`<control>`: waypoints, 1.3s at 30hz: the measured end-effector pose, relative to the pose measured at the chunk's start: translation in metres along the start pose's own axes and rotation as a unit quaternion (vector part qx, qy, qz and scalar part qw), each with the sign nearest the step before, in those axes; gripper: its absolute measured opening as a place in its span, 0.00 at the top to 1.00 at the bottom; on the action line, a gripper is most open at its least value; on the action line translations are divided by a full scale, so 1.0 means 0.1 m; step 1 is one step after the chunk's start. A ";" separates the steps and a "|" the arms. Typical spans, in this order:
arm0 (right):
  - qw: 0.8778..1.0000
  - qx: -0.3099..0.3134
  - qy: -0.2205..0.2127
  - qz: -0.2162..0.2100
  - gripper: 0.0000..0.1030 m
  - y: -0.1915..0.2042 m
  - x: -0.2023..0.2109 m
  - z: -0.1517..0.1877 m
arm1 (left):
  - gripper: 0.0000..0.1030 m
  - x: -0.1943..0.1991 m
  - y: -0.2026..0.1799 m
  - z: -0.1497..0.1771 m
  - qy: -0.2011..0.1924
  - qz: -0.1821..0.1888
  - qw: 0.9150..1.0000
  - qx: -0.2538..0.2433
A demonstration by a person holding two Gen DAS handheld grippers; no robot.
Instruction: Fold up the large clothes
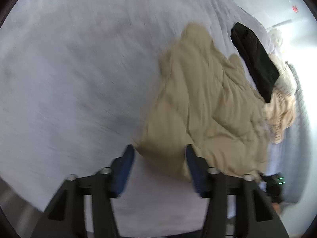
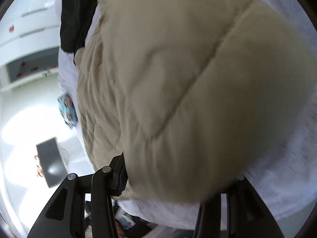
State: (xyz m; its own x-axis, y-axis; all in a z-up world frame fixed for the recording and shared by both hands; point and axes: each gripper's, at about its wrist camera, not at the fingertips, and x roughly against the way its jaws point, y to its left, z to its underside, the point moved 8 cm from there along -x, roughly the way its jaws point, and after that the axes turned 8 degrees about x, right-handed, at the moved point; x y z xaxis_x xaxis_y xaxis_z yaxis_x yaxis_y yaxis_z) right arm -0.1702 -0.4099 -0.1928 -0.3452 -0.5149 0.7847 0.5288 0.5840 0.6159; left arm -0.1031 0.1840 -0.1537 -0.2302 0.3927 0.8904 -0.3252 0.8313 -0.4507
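The left gripper [image 1: 159, 158] hangs over the bed [image 1: 79, 69] with its blue pads [image 1: 122, 170] spread well apart. The near corner of the beige quilted jacket [image 1: 202, 107] lies between the tips but touches neither pad, so it holds nothing; that reads as a release, letting the flap settle flat on the sheet.

From there the jacket spreads toward 1 o'clock, rumpled, with a folded black garment [image 1: 255, 59] at 2 o'clock near the bed's far edge, probably already done and set aside. A cream knit [image 1: 281, 107] lies just beside it.

The right gripper [image 2: 168, 178] is mostly buried: the jacket [image 2: 178, 79] billows over it, hiding the right finger. Whether it grips cloth I cannot tell. A patterned blue item [image 2: 67, 109] sits at 9 o'clock.
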 end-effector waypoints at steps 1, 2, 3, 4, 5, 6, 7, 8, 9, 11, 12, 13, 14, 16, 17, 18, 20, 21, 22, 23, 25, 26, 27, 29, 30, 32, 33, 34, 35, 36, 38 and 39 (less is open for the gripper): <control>1.000 0.015 0.010 0.011 0.50 0.05 0.03 0.04 | 0.34 0.13 0.04 -0.07 -0.019 -0.004 1.000 -0.012; 0.999 0.034 0.023 0.020 0.50 0.11 0.05 0.10 | 0.34 0.19 0.01 -0.14 -0.025 -0.001 1.000 -0.017; 0.998 0.048 0.033 0.023 0.50 0.16 0.07 0.15 | 0.34 0.25 0.03 -0.21 -0.025 0.005 0.999 -0.020; 0.997 0.062 0.044 0.021 0.50 0.21 0.08 0.22 | 0.34 0.26 0.04 -0.26 -0.020 0.016 0.999 -0.023; 0.995 0.081 0.060 0.013 0.51 0.31 0.08 0.28 | 0.34 0.23 0.03 -0.31 -0.005 0.035 0.999 -0.029; 0.993 0.093 0.069 0.007 0.52 0.42 0.07 0.28 | 0.34 0.17 -0.01 -0.33 0.008 0.047 0.998 -0.037; 0.991 0.107 0.076 -0.002 0.57 0.53 0.05 0.31 | 0.34 0.09 -0.02 -0.34 0.021 0.050 0.997 -0.046; 0.990 0.117 0.077 -0.006 0.60 0.61 0.05 0.31 | 0.34 -0.04 -0.10 -0.31 0.042 0.056 0.996 -0.056; 0.989 0.130 0.072 -0.005 0.60 0.71 0.04 0.29 | 0.34 -0.15 -0.12 -0.29 0.064 0.059 0.994 -0.066; 0.988 0.145 0.053 0.007 0.61 0.84 0.06 0.14 | 0.34 -0.31 -0.16 -0.23 0.093 0.062 0.990 -0.080; 0.988 0.149 0.041 0.019 0.61 0.85 0.06 0.05 | 0.34 -0.38 -0.19 -0.20 0.106 0.066 0.988 -0.087; 0.988 0.150 0.028 0.037 0.61 0.87 0.02 -0.04 | 0.35 -0.44 -0.20 -0.16 0.120 0.066 0.986 -0.098; 0.987 0.149 0.021 0.051 0.61 0.87 0.01 -0.12 | 0.37 -0.51 -0.23 -0.11 0.127 0.055 0.984 -0.113; 0.986 0.139 0.014 0.096 0.62 0.80 -0.12 -0.20 | 0.55 -0.66 -0.27 -0.05 0.133 0.014 0.980 -0.149; 0.984 0.135 0.012 0.120 0.64 0.74 -0.14 -0.22 | 0.55 -0.69 -0.25 -0.02 0.133 -0.008 0.977 -0.166; 0.981 0.131 0.013 0.140 0.65 0.69 -0.17 -0.26 | 0.55 -0.71 -0.24 -0.01 0.129 -0.021 0.976 -0.176; 0.980 0.125 0.014 0.154 0.66 0.73 -0.19 -0.26 | 0.55 -0.69 -0.18 -0.01 0.119 -0.039 0.977 -0.174; 0.979 0.125 0.013 0.161 0.66 0.74 -0.22 -0.28 | 0.55 -0.67 -0.15 -0.02 0.112 -0.046 0.978 -0.167; 0.978 0.126 0.012 0.167 0.66 0.81 -0.24 -0.29 | 0.55 -0.63 -0.11 -0.04 0.101 -0.056 0.981 -0.156; 0.976 0.130 0.010 0.175 0.66 0.84 -0.25 -0.29 | 0.55 -0.61 -0.11 -0.04 0.093 -0.064 0.982 -0.151; 0.973 0.137 0.011 0.186 0.66 0.62 -0.21 -0.17 | 0.55 -0.52 -0.09 -0.06 0.073 -0.085 0.984 -0.141; 0.971 0.140 0.012 0.192 0.66 0.61 -0.20 -0.15 | 0.55 -0.46 -0.09 -0.06 0.064 -0.095 0.984 -0.137; 0.969 0.144 0.010 0.199 0.66 0.63 -0.19 -0.15 | 0.55 -0.41 -0.10 -0.07 0.055 -0.105 0.984 -0.132; 0.964 0.154 0.005 0.218 0.66 0.69 -0.18 -0.14 | 0.55 -0.32 -0.13 -0.07 0.043 -0.120 0.983 -0.128; 0.962 0.160 0.002 0.224 0.66 0.71 -0.16 -0.10 | 0.55 -0.26 -0.16 -0.06 0.033 -0.131 0.982 -0.130; 0.959 0.170 -0.001 0.229 0.66 0.75 -0.15 -0.04 | 0.55 -0.18 -0.23 -0.05 0.019 -0.145 0.980 -0.136; 0.957 0.174 -0.001 0.231 0.65 0.79 -0.16 -0.01 | 0.55 -0.16 -0.29 -0.03 0.015 -0.146 0.979 -0.139; 0.957 0.177 0.000 0.231 0.65 0.81 -0.15 0.04 | 0.54 -0.14 -0.36 -0.01 0.013 -0.143 0.979 -0.142; 0.956 0.181 0.003 0.231 0.65 0.84 -0.16 0.09 | 0.53 -0.13 -0.41 0.00 0.013 -0.142 0.979 -0.142; 0.955 0.184 0.006 0.231 0.64 0.84 -0.17 0.12 | 0.41 -0.13 -0.47 0.02 0.013 -0.140 0.979 -0.145; 0.955 0.189 0.013 0.230 0.59 0.89 -0.25 0.15 | 0.21 -0.10 -0.52 0.01 0.006 -0.136 0.979 -0.152; 0.954 0.192 0.015 0.230 0.58 0.91 -0.27 0.16 | 0.21 -0.10 -0.57 0.02 0.000 -0.134 0.978 -0.158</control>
State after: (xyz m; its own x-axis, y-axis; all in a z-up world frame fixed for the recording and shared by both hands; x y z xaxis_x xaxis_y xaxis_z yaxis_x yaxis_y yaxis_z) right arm -0.1253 -0.3329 -0.1570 -0.1206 -0.1634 0.9792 0.2944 0.9361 0.1924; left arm -0.0837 0.1319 -0.1364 -0.1753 0.1440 0.9739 -0.0732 0.9846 -0.1587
